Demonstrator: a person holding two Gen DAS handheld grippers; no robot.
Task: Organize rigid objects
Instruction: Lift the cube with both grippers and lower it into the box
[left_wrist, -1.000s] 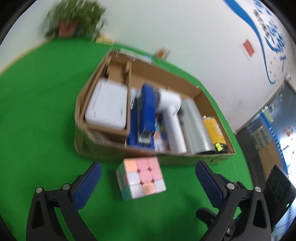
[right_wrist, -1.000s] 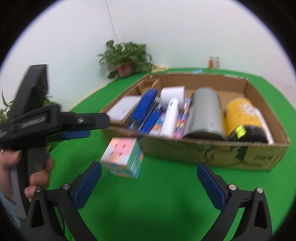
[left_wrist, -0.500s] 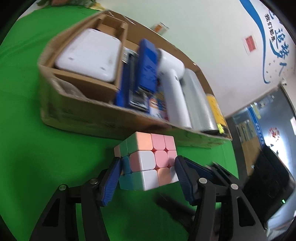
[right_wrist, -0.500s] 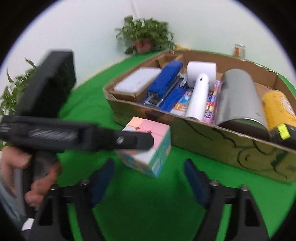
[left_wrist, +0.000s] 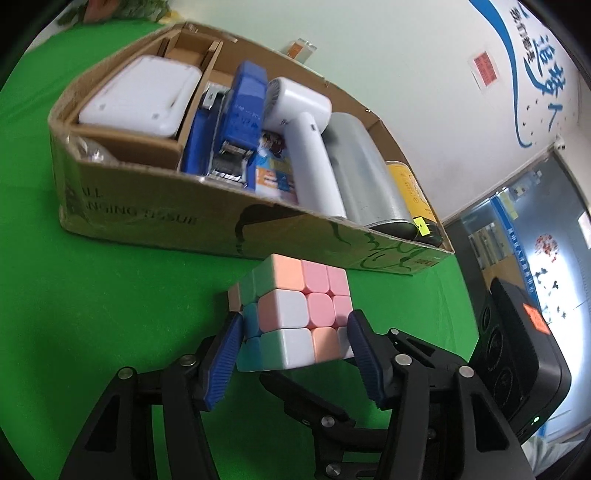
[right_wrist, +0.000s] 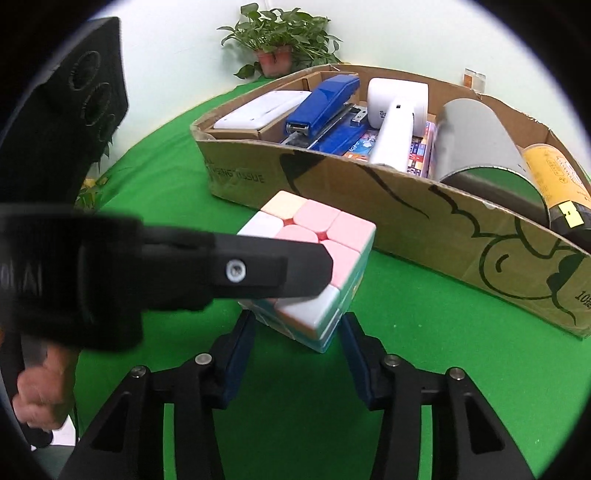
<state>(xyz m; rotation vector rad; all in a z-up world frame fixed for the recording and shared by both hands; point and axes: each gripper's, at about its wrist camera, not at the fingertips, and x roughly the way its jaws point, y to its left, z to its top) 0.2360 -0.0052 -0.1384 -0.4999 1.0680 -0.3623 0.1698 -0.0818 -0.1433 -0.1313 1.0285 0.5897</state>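
A pastel puzzle cube (left_wrist: 295, 317) sits on the green table just in front of the long cardboard box (left_wrist: 155, 218). My left gripper (left_wrist: 295, 343) is shut on the cube, its blue pads pressed against both sides. In the right wrist view the cube (right_wrist: 321, 266) lies between the pads of my right gripper (right_wrist: 297, 332), which stand close on both sides of its lower corner; whether they touch it is unclear. The left gripper's black finger (right_wrist: 258, 269) crosses over the cube there.
The box holds a white case (left_wrist: 140, 96), a blue stapler (left_wrist: 240, 118), a white hair dryer (left_wrist: 310, 155), a silver cylinder (left_wrist: 365, 181) and a yellow can (left_wrist: 410, 192). A potted plant (right_wrist: 277, 44) stands behind the box. A black device (left_wrist: 517, 350) is at the right.
My left gripper came up to the cube and closed on it. My right gripper moved in toward the cube and narrowed its jaws around it.
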